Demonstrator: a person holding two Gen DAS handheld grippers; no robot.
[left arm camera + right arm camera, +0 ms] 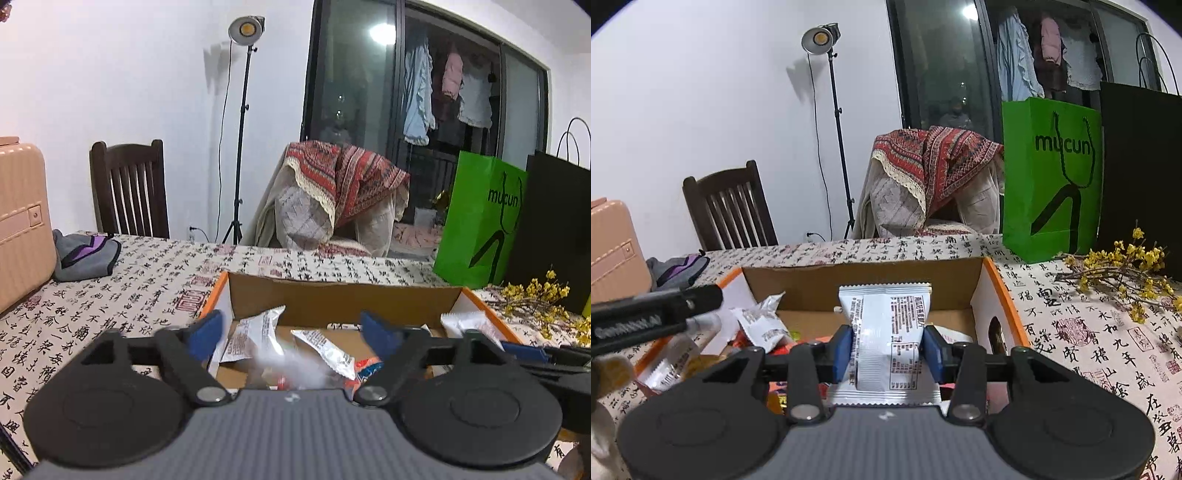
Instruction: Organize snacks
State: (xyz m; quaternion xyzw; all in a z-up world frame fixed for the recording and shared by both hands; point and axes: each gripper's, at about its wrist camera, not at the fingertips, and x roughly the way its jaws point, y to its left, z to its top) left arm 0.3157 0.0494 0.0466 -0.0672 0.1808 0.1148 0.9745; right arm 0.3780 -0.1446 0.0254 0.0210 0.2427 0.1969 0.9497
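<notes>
While the right gripper (886, 350) clamps a white snack packet (886, 332) upright between its blue pads (842, 352), just over the near part of the cardboard box (1004, 306), the left gripper (291, 332) hangs over the box's near left side with its jaws spread wide and nothing between them. A blurred whitish packet (295, 363) shows just below that gap; whether it touches anything cannot be told. Other white packets (255, 334) lie loose on the box floor, with orange and red wrappers (783, 347) among them toward the near left. The box, orange along its rim, sits on a tablecloth (1089, 343) printed with calligraphy. To the right, a sprig of yellow flowers (1126, 269) lies on the cloth, with a green paper bag (1052, 177) and a black bag (1141, 166) standing behind it. Far left are a grey-purple cloth (85, 254) and a pink suitcase (18, 221). Beyond the table stand a dark wooden chair (129, 192), a light stand (243, 129) and a chair draped with a patterned blanket (340, 184).
</notes>
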